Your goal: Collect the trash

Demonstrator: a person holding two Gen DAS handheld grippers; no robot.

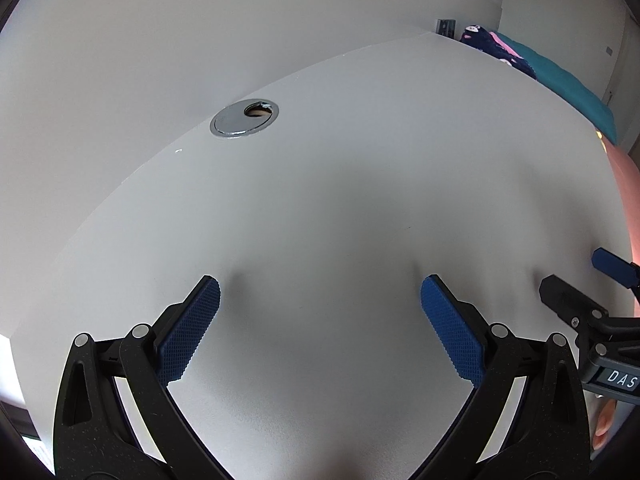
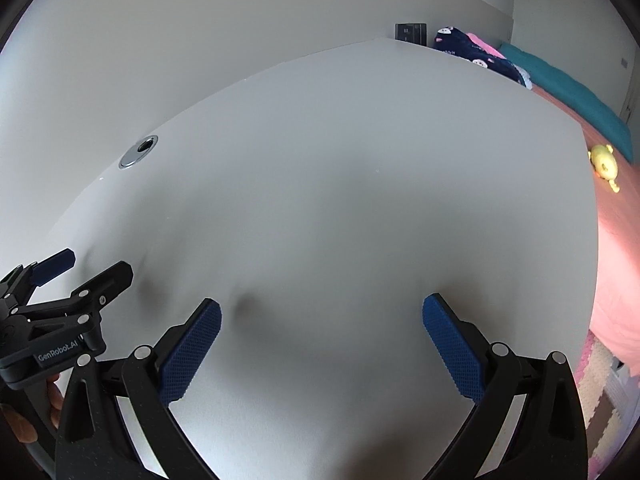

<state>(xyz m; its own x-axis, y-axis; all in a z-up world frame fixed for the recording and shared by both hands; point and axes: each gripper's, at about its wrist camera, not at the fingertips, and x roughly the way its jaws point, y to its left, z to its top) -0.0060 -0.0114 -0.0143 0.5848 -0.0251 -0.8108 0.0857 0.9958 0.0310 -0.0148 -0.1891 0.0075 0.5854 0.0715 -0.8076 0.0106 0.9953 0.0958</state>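
Note:
No trash shows in either view. My left gripper [image 1: 320, 292] is open and empty, its blue pads [image 1: 200, 320] wide apart just above the white desk [image 1: 340, 160]. My right gripper [image 2: 322, 312] is open and empty too, above the same desk [image 2: 340, 160]. Each gripper shows in the other's view: the right one at the right edge of the left wrist view [image 1: 576, 276], the left one at the lower left of the right wrist view [image 2: 96, 264].
A chrome cable grommet [image 1: 244, 118] sits near the desk's back edge by the wall; it also shows in the right wrist view [image 2: 139, 151]. To the right lies a bed with a pink cover [image 2: 616, 264], teal pillow [image 2: 580, 92], dark patterned fabric [image 2: 472, 50] and a yellow toy [image 2: 604, 160].

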